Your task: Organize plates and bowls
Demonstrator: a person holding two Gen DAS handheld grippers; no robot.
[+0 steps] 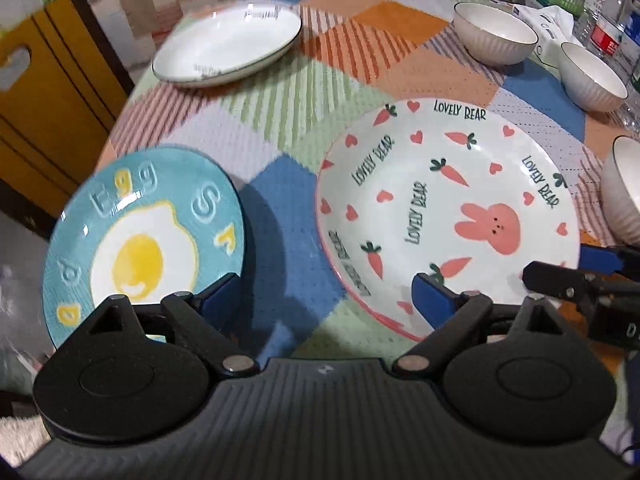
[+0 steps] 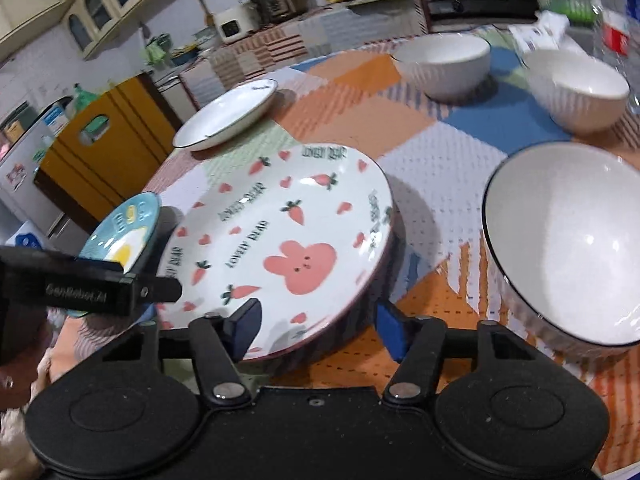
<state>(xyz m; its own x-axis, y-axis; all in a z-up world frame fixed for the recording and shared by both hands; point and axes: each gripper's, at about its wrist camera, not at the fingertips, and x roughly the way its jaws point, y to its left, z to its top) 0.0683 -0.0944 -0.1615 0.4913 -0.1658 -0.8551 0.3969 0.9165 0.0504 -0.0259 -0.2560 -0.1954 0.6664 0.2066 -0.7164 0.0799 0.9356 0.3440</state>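
Observation:
A blue fried-egg plate (image 1: 144, 236) sits at the table's near left corner, a white rabbit-and-carrot plate (image 1: 448, 216) beside it, a plain white plate (image 1: 228, 46) at the far left. My left gripper (image 1: 324, 300) is open; its left finger is at the blue plate's near rim and its right finger over the rabbit plate's near rim. My right gripper (image 2: 316, 328) is open, its fingers on either side of the rabbit plate's (image 2: 280, 236) near right rim. Three white bowls (image 2: 564, 240), (image 2: 444, 64), (image 2: 580, 88) stand to the right.
The table has a patchwork cloth (image 1: 288, 120). Water bottles (image 1: 612, 20) and a tissue pack stand at the far right. A yellow chair back (image 1: 44, 92) is off the table's left edge. The left gripper's body (image 2: 80, 284) shows in the right wrist view.

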